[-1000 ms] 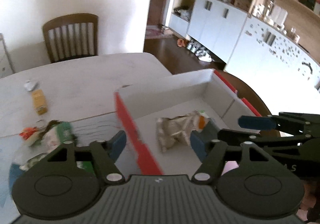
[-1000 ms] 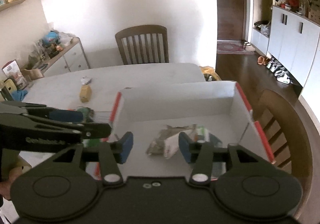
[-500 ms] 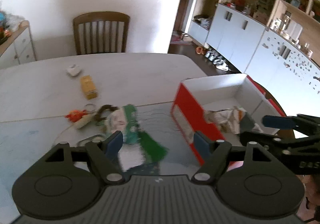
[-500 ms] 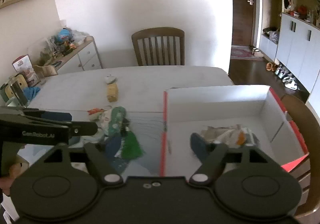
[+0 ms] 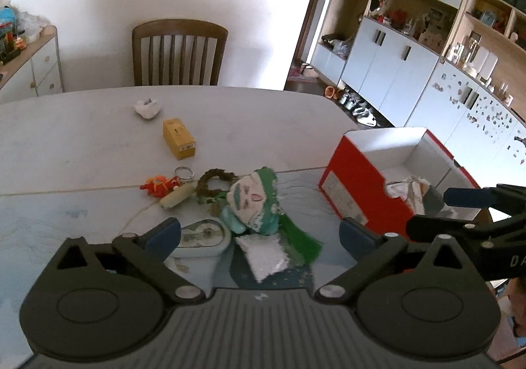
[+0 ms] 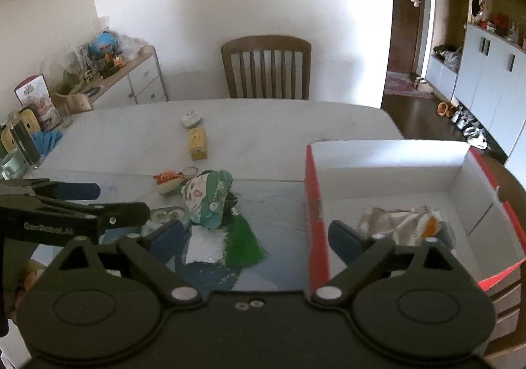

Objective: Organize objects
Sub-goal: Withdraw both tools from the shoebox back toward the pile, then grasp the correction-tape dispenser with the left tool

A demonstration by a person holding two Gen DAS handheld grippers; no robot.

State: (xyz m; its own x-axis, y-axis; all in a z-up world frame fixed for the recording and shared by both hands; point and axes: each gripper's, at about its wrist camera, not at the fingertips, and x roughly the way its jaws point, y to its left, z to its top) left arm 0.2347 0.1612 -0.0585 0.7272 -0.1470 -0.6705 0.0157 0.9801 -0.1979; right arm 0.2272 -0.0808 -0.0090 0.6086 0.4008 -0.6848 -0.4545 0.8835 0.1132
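Table [image 5: 82, 138] clutter partly hidden behind left gripper [image 5: 259, 234]; right gripper [image 6: 253, 234] likewise; both fingers opening, empty.

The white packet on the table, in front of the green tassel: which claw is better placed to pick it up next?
Probably the left claw. The white packet lies between its opening, empty fingers, while the right claw, also opening and empty, straddles the red box wall.
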